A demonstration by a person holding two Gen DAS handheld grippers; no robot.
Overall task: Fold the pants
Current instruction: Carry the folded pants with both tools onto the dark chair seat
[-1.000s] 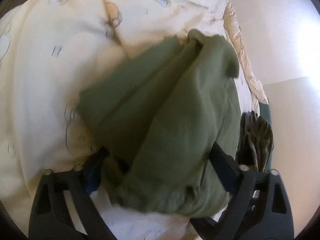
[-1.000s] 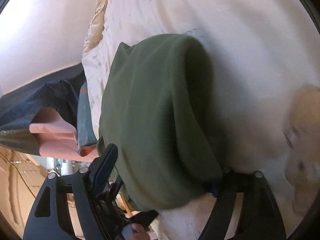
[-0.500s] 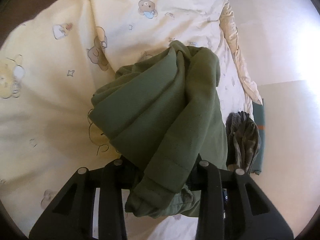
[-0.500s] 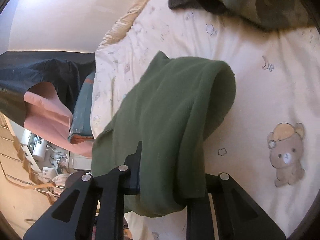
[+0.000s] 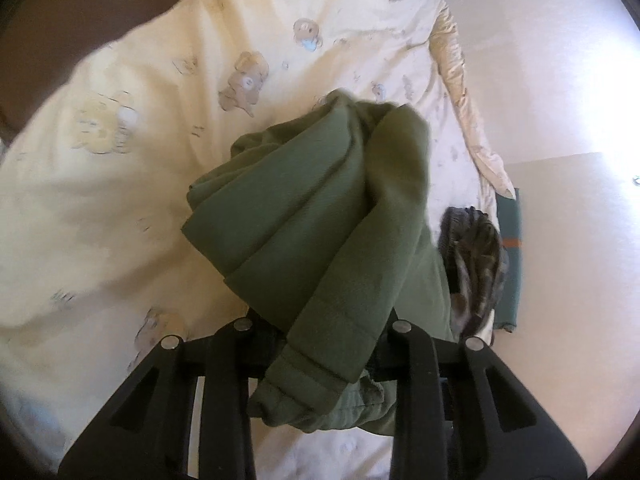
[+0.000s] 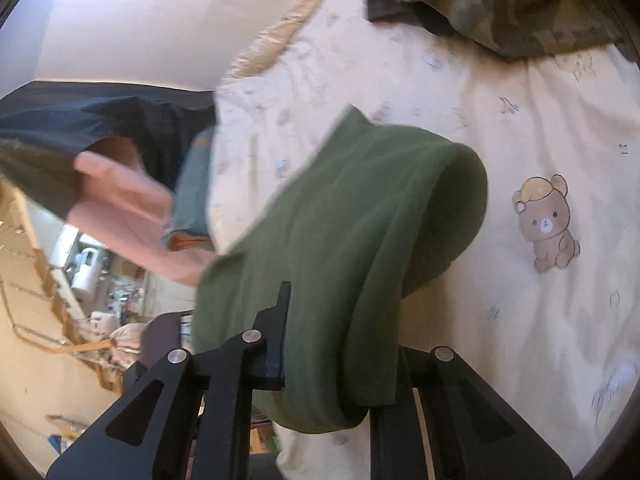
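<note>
Bedspread (image 5: 120, 208); one green pants (image 5: 320, 216).

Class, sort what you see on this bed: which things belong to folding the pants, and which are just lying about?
Part of the job:
green pants
left gripper
right gripper

Lying about:
camouflage garment
bear-print bedsheet
pink cloth

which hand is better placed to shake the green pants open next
Neither alone: the left hand-held gripper and right hand-held gripper each clamp bunched green pants above the bear-print bedding, so likely both.
</note>
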